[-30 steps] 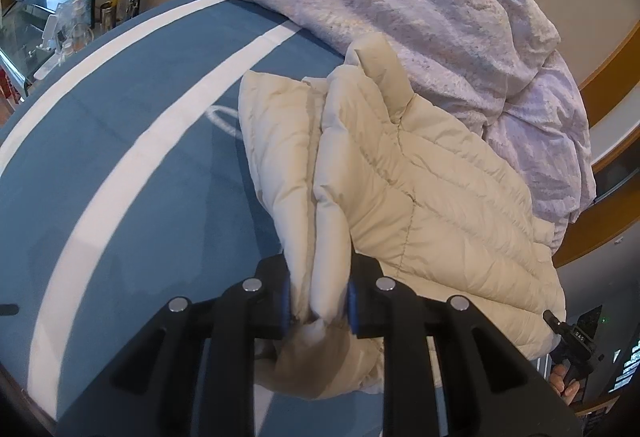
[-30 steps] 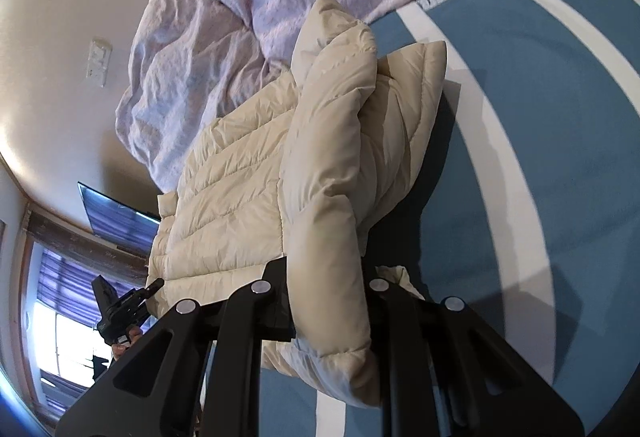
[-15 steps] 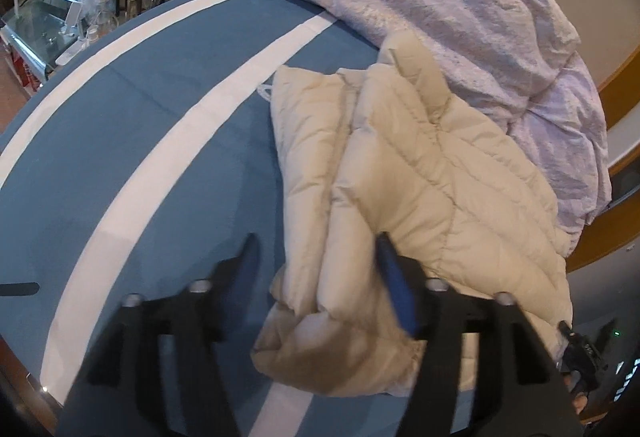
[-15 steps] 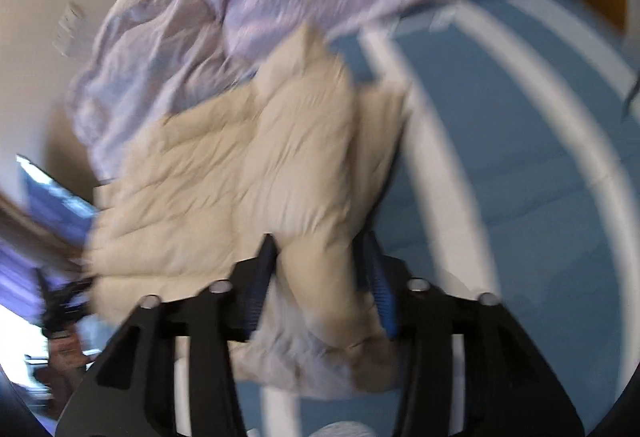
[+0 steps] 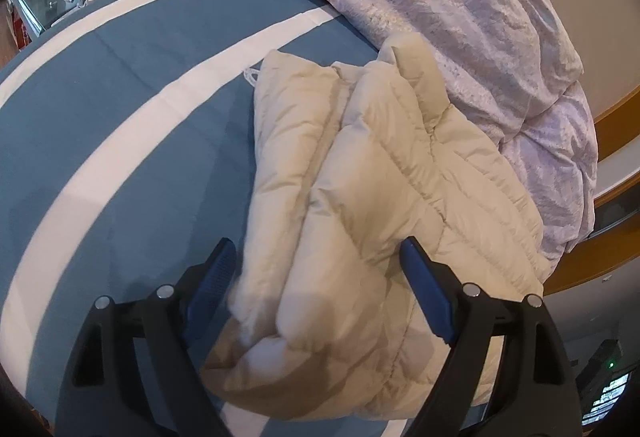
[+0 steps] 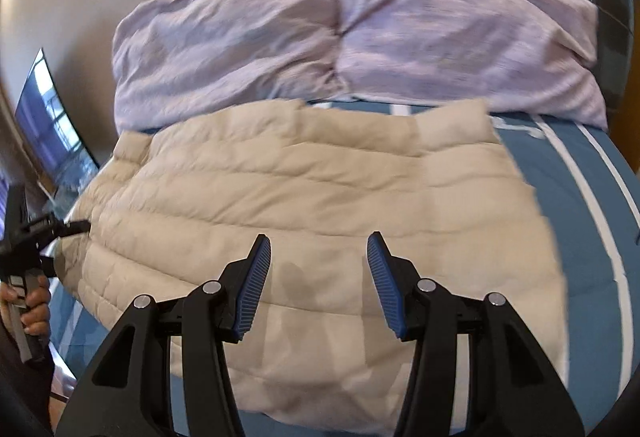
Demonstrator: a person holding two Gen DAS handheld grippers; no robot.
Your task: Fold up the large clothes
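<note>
Letting go of the fold is the step I read here. My left gripper (image 5: 316, 273) has its jaws spreading, and the folded end of the cream puffer jacket (image 5: 360, 197) lies between them with the blue pads clear of the fabric on both sides, so nothing is pinched. My right gripper (image 6: 318, 279) stands with its jaws apart over the middle of the jacket (image 6: 320, 205), gripping nothing; that view is smeared, so I cannot say how close the pads are to the cloth.

The jacket lies on the bed (image 5: 120, 125), on the blue cover with white stripes, its far edge touching the heap of lilac duvet (image 5: 460, 17) piled toward the wall side. In the left view 1 padded layer is doubled over another along the jacket's length, and the near end bulges just beside the bed's near edge. In the right view a hand (image 6: 34, 307) holding the other tool shows at the jacket's left end.

By my judgement 1 fold is laid and the bundle is not yet compact. Next I would need both grippers to take 1 end through all layers, since the slippery padding may spring open, and carry it across toward the other end.
</note>
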